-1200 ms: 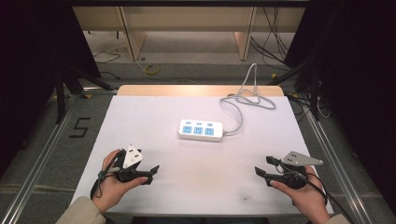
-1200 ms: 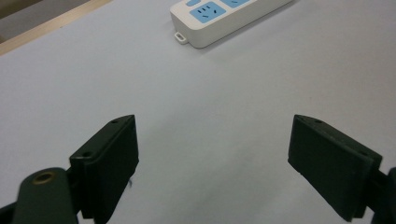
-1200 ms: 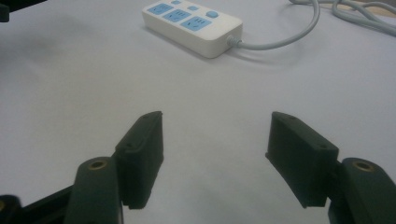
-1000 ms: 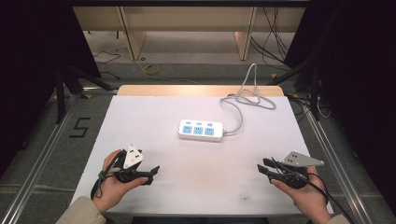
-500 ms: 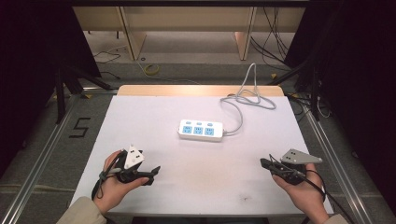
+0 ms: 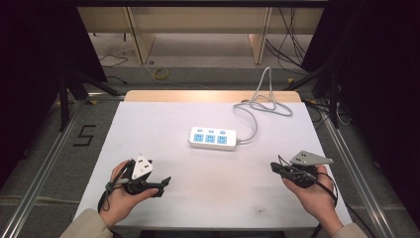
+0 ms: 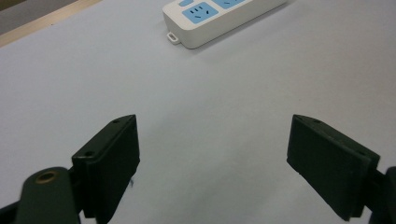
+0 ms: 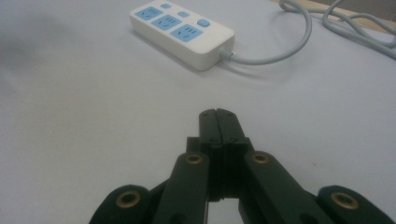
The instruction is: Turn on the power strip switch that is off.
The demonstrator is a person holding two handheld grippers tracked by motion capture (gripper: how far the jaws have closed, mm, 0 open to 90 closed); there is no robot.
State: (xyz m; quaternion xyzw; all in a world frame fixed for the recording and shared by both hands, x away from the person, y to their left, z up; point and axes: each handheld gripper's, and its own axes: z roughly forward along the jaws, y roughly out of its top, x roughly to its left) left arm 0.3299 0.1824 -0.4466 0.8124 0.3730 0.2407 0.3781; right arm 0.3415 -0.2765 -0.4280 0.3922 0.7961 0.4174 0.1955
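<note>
White table (image 6: 163,124) is sitting bare around the power strip (image 6: 213,139), lying mid-table with its cord (image 6: 262,101) trailing to the far edge, plug end hidden. Left gripper (image 7: 212,163), near-left of the strip, is staying spread. Right gripper (image 8: 218,122), near-right, has just pressed together on nothing; probably resetting.

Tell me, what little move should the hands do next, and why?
Probably open the right tongs, since their jaws are pressed shut on nothing. The left tongs already gape wide with bare table between them. The white power strip lies untouched mid-table, apart from both, so shut tongs could not take hold of it.
</note>
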